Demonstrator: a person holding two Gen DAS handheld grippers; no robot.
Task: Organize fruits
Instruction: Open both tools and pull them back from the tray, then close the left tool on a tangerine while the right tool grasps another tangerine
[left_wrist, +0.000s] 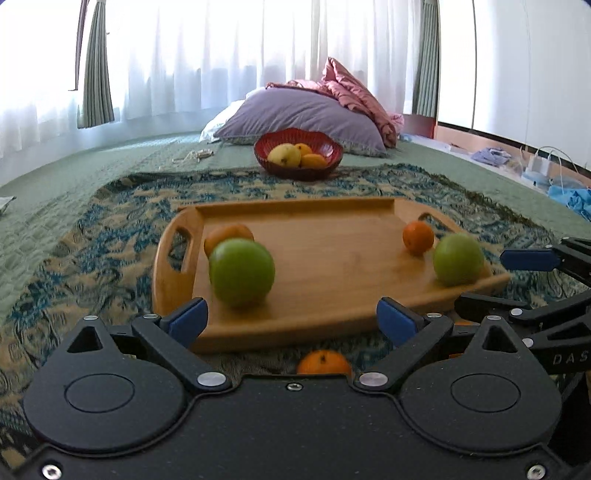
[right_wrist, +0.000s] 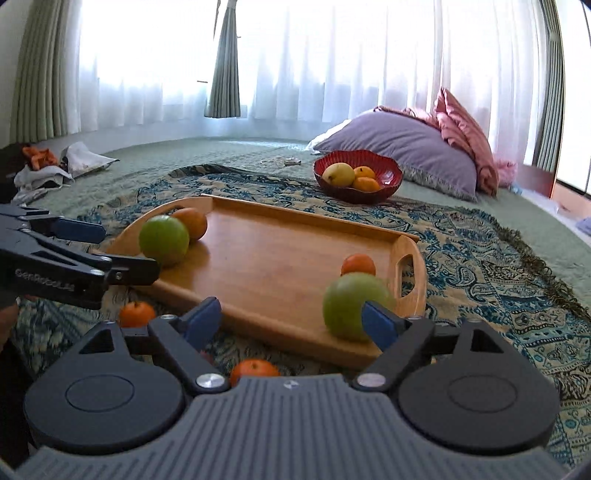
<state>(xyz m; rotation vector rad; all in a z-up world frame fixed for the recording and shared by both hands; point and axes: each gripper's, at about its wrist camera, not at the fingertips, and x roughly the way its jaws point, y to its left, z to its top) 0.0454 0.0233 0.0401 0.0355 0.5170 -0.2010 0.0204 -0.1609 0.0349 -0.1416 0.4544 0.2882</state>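
A wooden tray (left_wrist: 332, 266) (right_wrist: 280, 258) lies on a patterned blanket. On it sit a green apple (left_wrist: 242, 271) (right_wrist: 163, 240) beside an orange (left_wrist: 228, 236) (right_wrist: 192, 222) at the left end, and a second green apple (left_wrist: 458, 258) (right_wrist: 354, 304) with a small orange (left_wrist: 418, 237) (right_wrist: 358, 264) at the right end. Loose oranges lie on the blanket in front of the tray (left_wrist: 324, 363) (right_wrist: 254, 370) (right_wrist: 136, 314). My left gripper (left_wrist: 291, 325) (right_wrist: 99, 251) is open and empty before the tray's near edge. My right gripper (right_wrist: 291, 325) (left_wrist: 517, 280) is open and empty too.
A red bowl (left_wrist: 299, 152) (right_wrist: 357, 175) with a yellow fruit and oranges stands behind the tray. A purple pillow (left_wrist: 306, 118) (right_wrist: 406, 151) and pink bedding lie beyond it. Clothes (right_wrist: 48, 166) lie at the far left; cables and blue cloth (left_wrist: 554, 177) at the right.
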